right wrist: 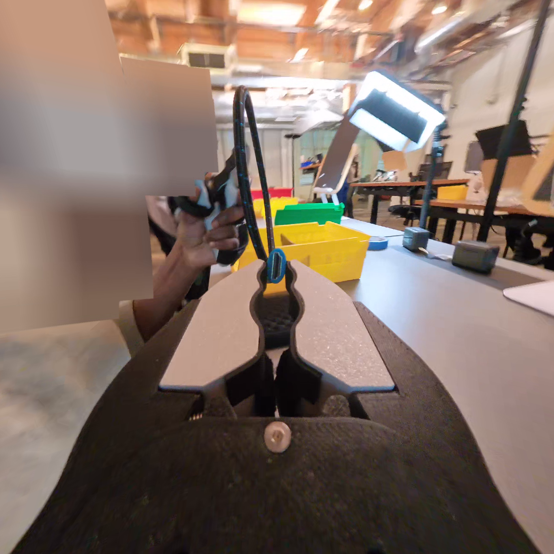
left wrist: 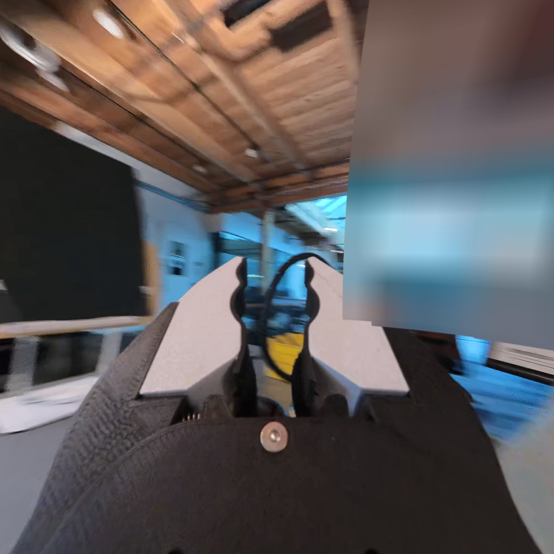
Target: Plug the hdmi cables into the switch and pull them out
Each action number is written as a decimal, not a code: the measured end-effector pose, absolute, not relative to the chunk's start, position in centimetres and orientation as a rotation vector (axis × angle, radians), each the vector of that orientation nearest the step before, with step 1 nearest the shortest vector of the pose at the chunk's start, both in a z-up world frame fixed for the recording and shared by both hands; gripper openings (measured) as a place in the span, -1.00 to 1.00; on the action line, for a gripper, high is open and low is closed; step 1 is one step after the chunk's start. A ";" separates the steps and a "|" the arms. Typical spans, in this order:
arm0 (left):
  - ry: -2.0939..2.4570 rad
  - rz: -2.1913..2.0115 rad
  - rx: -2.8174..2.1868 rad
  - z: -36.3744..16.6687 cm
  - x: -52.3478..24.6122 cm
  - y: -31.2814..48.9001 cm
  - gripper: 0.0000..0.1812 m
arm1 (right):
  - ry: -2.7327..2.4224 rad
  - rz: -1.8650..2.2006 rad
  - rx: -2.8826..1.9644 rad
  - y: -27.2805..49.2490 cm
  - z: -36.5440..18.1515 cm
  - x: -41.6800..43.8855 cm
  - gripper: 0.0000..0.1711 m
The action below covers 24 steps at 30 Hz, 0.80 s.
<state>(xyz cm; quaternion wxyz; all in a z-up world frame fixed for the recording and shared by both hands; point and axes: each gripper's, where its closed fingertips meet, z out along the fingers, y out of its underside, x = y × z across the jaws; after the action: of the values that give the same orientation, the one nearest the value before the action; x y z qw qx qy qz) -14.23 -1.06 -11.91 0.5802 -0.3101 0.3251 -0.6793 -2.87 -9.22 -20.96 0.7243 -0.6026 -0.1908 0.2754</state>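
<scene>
My right gripper (right wrist: 275, 271) is shut on the blue-rimmed plug (right wrist: 275, 266) of a black braided HDMI cable (right wrist: 254, 144), with the plug's open end facing the camera. The cable loops up and comes down past my left gripper (right wrist: 223, 180), which a hand (right wrist: 204, 239) holds up at the left. In the blurred left wrist view my left gripper (left wrist: 275, 263) points up towards the ceiling. Its jaws stand apart, and the cable (left wrist: 266, 314) runs through the gap without being pinched. Two small dark grey boxes (right wrist: 415, 238) (right wrist: 475, 254) sit on the grey table (right wrist: 419, 329). I cannot tell whether either is the switch.
A yellow divided bin (right wrist: 323, 248) stands just past my right gripper, with a green bin (right wrist: 308, 212) and more bins behind it. A blue tape roll (right wrist: 377, 241) lies beside it. A light panel (right wrist: 395, 120) on a stand leans over the table. A white flat object (right wrist: 530, 296) lies at the right edge.
</scene>
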 end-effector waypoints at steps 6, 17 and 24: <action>0.848 -0.732 -0.396 -10.6 -13.9 -5.8 -0.46 | 0.005 0.840 -1.203 -7.6 -20.4 0.4 -0.86; 1.404 0.038 -0.259 -23.2 -2.0 -7.9 -0.66 | 0.012 0.909 -1.309 -6.8 -21.4 -2.3 -0.86; 1.327 0.217 -0.232 -23.7 -1.9 -5.1 -0.56 | -0.054 0.745 -1.430 -6.1 -22.6 -3.3 -0.87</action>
<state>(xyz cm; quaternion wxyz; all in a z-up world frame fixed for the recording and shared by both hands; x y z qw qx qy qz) -1.94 -5.15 -23.73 0.7763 -0.1073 0.6131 0.1001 -3.32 -6.09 -22.57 0.6920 -0.6399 -0.0242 0.3333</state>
